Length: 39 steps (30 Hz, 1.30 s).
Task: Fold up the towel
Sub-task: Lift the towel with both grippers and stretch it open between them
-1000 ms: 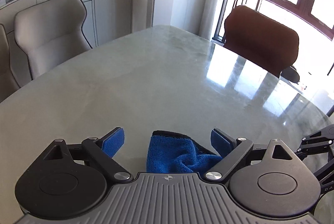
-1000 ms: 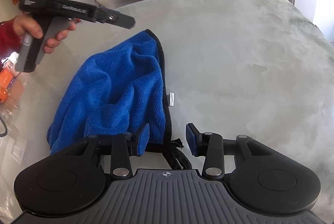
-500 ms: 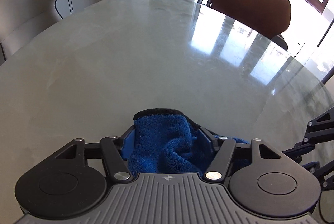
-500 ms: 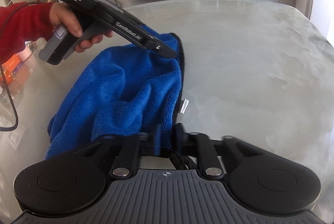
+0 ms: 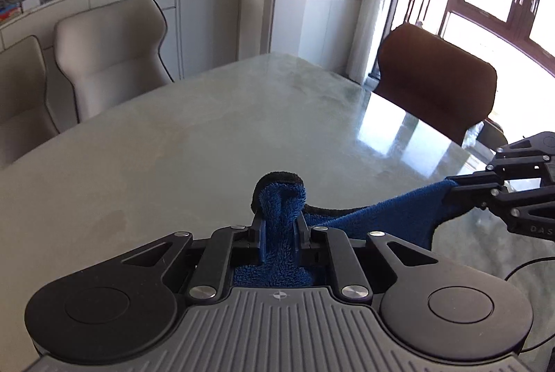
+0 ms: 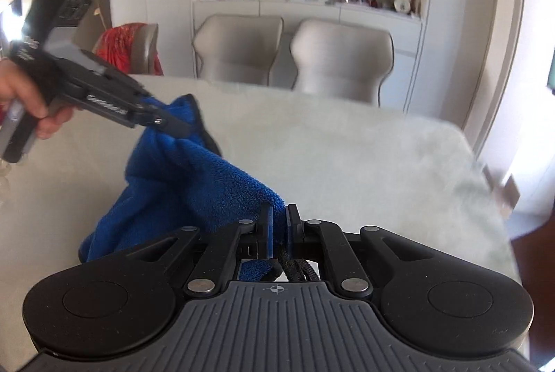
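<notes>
Towel (image 6: 194, 184), blue with a dark binding, is held up above the pale stone table (image 5: 194, 136) between two grippers and sags between them. One bunched corner is pinched by the left gripper (image 5: 279, 226), whose jaws are closing on the cloth; a knot of fabric pokes out beyond the fingertips. The opposite corner is clamped in the right gripper (image 6: 277, 223), whose jaws are pressed tight on the fabric, with a black braided loop (image 6: 298, 269) seen hanging just behind them. In the right wrist view the left gripper (image 6: 173, 126) is seen gripped by a hand (image 6: 31, 101) at the left edge. From the left wrist view a taut blue edge is stretched across to the right gripper (image 5: 451, 190). Beige chairs (image 5: 107, 56) and a brown chair (image 5: 437, 87) are set around the table.
</notes>
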{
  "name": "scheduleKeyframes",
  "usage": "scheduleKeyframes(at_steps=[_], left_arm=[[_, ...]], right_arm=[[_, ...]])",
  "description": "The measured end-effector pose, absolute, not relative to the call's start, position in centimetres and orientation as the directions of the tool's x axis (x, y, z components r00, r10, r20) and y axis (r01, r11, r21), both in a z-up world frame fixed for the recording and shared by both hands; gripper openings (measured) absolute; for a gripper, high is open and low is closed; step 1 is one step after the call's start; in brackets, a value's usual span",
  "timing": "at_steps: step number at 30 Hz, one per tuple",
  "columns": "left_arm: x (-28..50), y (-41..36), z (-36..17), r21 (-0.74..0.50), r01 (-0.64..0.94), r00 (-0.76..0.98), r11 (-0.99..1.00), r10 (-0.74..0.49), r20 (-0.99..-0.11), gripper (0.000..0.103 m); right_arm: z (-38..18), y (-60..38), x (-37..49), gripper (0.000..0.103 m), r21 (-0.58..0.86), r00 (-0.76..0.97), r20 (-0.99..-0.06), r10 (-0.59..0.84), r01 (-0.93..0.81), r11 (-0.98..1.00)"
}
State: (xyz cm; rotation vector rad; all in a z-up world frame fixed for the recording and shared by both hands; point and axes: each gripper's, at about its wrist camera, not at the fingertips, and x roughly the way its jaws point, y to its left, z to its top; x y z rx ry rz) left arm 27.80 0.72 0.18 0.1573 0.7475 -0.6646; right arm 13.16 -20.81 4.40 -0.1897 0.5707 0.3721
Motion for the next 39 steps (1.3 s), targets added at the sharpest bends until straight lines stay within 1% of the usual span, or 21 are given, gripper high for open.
scheduleKeyframes(at_steps=[3, 8, 13, 16, 20, 23, 25, 28, 31, 34, 36, 39], left_arm=[[23.3, 1.8, 3.0, -0.094, 0.550, 0.618, 0.829, -0.481, -0.622, 0.013], [17.1, 1.6, 7.0, -0.067, 0.457, 0.732, 0.887, -0.418, -0.539, 0.013], [12.8, 2.6, 13.3, 0.005, 0.416, 0.804, 0.909, -0.366, -0.470, 0.014], [10.3, 2.4, 16.1, 0.050, 0.405, 0.827, 0.913, -0.343, -0.446, 0.014], [8.3, 1.6, 18.4, 0.101, 0.409, 0.836, 0.907, -0.327, -0.441, 0.015], [8.3, 0.5, 18.5, 0.144, 0.417, 0.833, 0.897, -0.314, -0.455, 0.019], [9.5, -0.2, 17.3, 0.143, 0.421, 0.817, 0.896, -0.306, -0.488, 0.024], [13.6, -1.6, 12.0, 0.123, 0.415, 0.771, 0.901, -0.277, -0.573, 0.027], [17.1, -2.3, 6.2, 0.073, 0.397, 0.705, 0.915, -0.253, -0.663, 0.027], [19.9, -2.2, 2.6, 0.060, 0.364, 0.688, 0.929, -0.225, -0.690, 0.026], [21.4, -1.6, 1.4, 0.050, 0.352, 0.674, 0.935, -0.217, -0.706, 0.027], [24.1, -0.7, -1.1, 0.085, 0.363, 0.644, 0.928, -0.184, -0.742, 0.027]], right_arm=[[6.9, -20.2, 11.2, 0.007, -0.143, 0.807, -0.507, 0.303, -0.426, 0.893], [11.2, -19.5, 7.4, 0.007, -0.219, 0.839, -0.418, 0.347, -0.464, 0.858], [15.8, -19.0, 3.4, 0.007, -0.268, 0.852, -0.342, 0.396, -0.492, 0.828], [17.8, -18.6, 1.4, 0.007, -0.305, 0.856, -0.316, 0.408, -0.499, 0.811], [20.5, -18.6, -0.5, 0.007, -0.325, 0.857, -0.305, 0.415, -0.503, 0.801], [20.9, -18.7, 0.1, 0.007, -0.350, 0.854, -0.352, 0.384, -0.501, 0.792], [19.6, -18.6, 2.1, 0.008, -0.357, 0.837, -0.423, 0.347, -0.506, 0.785], [15.9, -18.9, 6.7, 0.008, -0.336, 0.781, -0.550, 0.296, -0.531, 0.778], [10.7, -19.2, 11.2, 0.008, -0.349, 0.723, -0.660, 0.204, -0.536, 0.768], [7.2, -20.0, 15.0, 0.008, -0.344, 0.681, -0.717, 0.145, -0.528, 0.776], [5.6, -20.4, 17.2, 0.008, -0.341, 0.657, -0.744, 0.119, -0.527, 0.778], [3.6, -20.9, 19.8, 0.008, -0.323, 0.620, -0.777, 0.106, -0.538, 0.779]])
